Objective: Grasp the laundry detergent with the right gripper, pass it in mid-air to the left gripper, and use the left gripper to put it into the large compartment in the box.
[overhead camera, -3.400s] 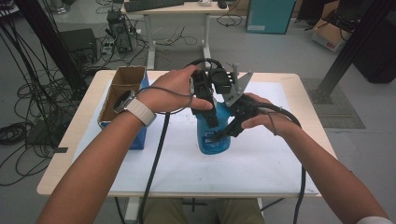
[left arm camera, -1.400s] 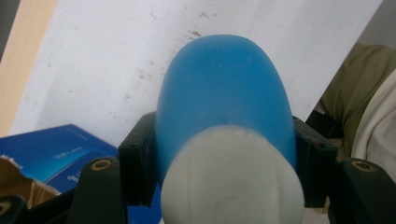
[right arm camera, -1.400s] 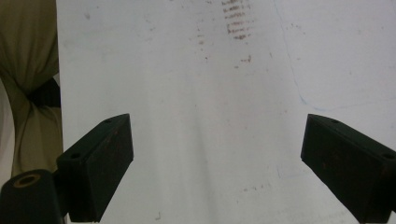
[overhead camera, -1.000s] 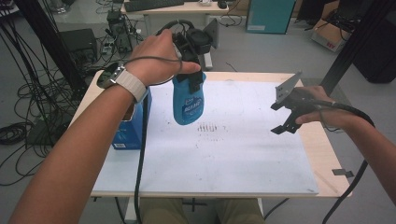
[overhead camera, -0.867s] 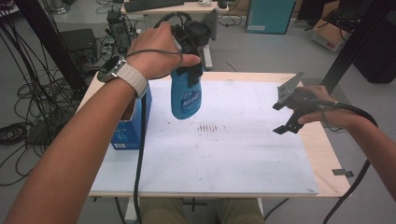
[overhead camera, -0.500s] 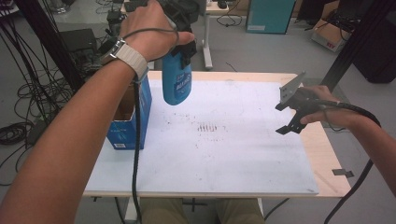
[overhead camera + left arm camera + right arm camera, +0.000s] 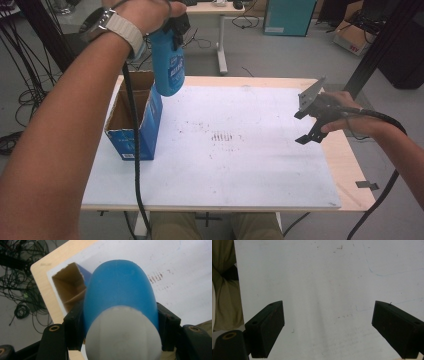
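A blue bottle (image 7: 169,67) with a printed label hangs in the air over the far right corner of the open blue cardboard box (image 7: 131,122). My left gripper (image 7: 176,27) is shut on its upper part. In the left gripper view the black pads (image 7: 73,330) press both sides of the bottle (image 7: 120,292), whose pale end is nearest the camera, with the box's opening (image 7: 67,287) below it. My right gripper (image 7: 311,122) hovers open over the table's right side. In its own view the right gripper (image 7: 328,327) has nothing between its wide-apart jaws.
A white sheet (image 7: 240,170) covers the wooden table (image 7: 352,175), with dark smudges (image 7: 222,136) at its middle. Cables lie on the floor at the left (image 7: 20,100). A second desk (image 7: 220,10) and a teal cabinet (image 7: 287,17) stand behind.
Both grippers were at the bottle at the table's middle earlier. Over the last second the left hand has raised the bottle and carried it left, over the box. The right hand has kept still.
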The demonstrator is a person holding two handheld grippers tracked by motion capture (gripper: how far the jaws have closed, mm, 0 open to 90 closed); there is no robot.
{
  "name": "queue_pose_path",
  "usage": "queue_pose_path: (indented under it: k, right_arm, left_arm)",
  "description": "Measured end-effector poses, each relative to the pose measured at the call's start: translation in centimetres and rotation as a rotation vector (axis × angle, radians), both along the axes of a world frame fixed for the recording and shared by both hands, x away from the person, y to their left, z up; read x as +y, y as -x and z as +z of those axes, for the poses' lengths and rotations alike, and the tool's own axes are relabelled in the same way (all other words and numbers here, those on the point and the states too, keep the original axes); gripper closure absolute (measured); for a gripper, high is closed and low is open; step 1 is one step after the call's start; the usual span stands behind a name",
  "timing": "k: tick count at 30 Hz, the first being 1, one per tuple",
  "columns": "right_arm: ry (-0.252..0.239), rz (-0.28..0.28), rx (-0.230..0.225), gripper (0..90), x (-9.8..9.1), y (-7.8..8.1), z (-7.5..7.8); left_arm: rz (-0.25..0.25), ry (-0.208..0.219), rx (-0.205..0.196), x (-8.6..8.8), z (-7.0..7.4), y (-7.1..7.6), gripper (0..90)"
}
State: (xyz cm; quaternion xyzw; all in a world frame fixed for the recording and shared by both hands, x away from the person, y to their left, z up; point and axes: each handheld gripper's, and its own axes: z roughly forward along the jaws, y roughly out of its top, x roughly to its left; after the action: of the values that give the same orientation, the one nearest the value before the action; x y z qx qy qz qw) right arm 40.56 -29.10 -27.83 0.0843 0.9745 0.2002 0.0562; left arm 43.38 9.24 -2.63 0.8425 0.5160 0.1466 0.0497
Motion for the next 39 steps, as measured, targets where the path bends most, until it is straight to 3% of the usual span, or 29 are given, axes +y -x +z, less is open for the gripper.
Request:
queue_pose_path:
  k: [6, 7, 10, 17, 29, 39]
  right_arm:
    - [-0.002, -0.007, 0.005, 10.9, 0.0, -0.1, -0.1]
    - [0.000, -0.006, 0.006, 10.9, 0.0, -0.1, -0.1]
    - [0.002, -0.005, 0.009, 10.9, 0.0, -0.1, -0.2]
    - [0.000, -0.008, 0.008, 11.0, -0.1, -0.3, -0.2]
    - [-0.002, -0.024, 0.020, 11.0, -0.6, -0.3, -0.7]
    - [-0.003, -0.031, 0.025, 11.0, -0.4, -0.4, -0.9]
  left_arm:
    - [0.084, 0.009, -0.002, 2.2, 0.5, -0.5, 37.7]
    - [0.093, 0.000, 0.017, 2.6, 0.5, -0.6, 37.7]
    - [0.152, 0.019, 0.001, 3.5, 0.2, -0.8, 37.7]
    - [0.244, 0.010, 0.010, 5.8, -0.6, -1.4, 37.7]
    - [0.335, 0.028, 0.025, 8.8, -2.5, -2.1, 37.7]
    - [0.369, 0.018, 0.031, 10.1, -5.2, -2.7, 37.7]
